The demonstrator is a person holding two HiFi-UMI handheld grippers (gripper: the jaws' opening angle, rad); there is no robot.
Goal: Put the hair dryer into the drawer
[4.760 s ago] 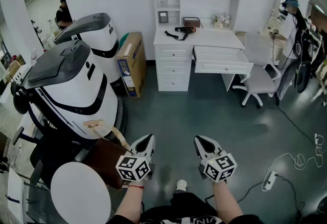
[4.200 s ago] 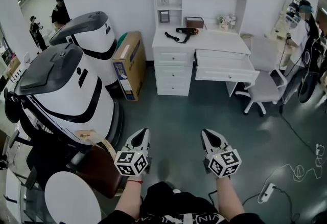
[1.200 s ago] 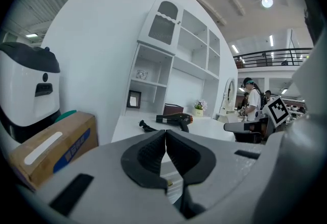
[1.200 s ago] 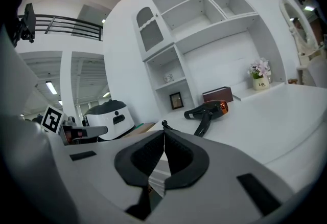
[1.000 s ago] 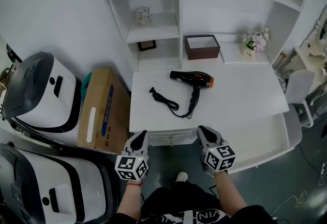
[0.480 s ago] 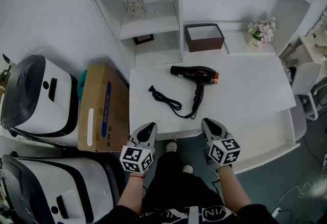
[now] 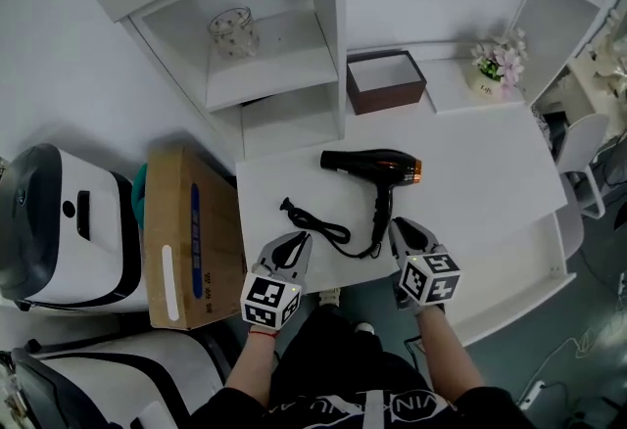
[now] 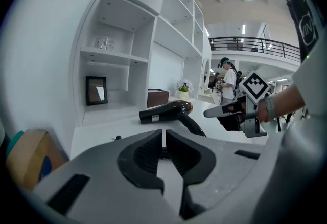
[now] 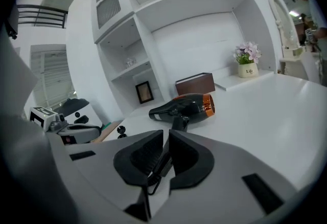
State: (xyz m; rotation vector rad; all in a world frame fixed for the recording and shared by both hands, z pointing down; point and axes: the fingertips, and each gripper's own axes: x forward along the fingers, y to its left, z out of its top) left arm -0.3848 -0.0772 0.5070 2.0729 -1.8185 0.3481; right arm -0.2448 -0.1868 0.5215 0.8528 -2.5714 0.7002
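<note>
A black hair dryer [image 7: 372, 166] with an orange ring lies on the white desk [image 7: 470, 177], its handle toward me and its cord [image 7: 318, 223] trailing left. Both grippers hover over the desk's front edge. My left gripper [image 7: 299, 243] is shut and empty, just short of the cord. My right gripper [image 7: 400, 229] is shut and empty too, close beside the handle's end. In the left gripper view the hair dryer [image 8: 166, 112] lies beyond the jaws [image 8: 163, 136], with the right gripper [image 8: 225, 111] to the side. In the right gripper view the hair dryer [image 9: 186, 105] lies straight ahead of the jaws [image 9: 166, 136]. An open drawer [image 7: 509, 265] juts out below the desk at the right.
A brown box [image 7: 386, 81] and a small flower pot [image 7: 493, 65] stand at the desk's back. A glass jar [image 7: 233, 30] sits on a shelf above. A cardboard box [image 7: 181, 236] and white machines [image 7: 59, 221] stand left of the desk, a chair [image 7: 588, 153] right.
The desk has come much closer. Both grippers have moved forward, from in front of the desk to over its front edge by the cord and handle. Both stayed shut.
</note>
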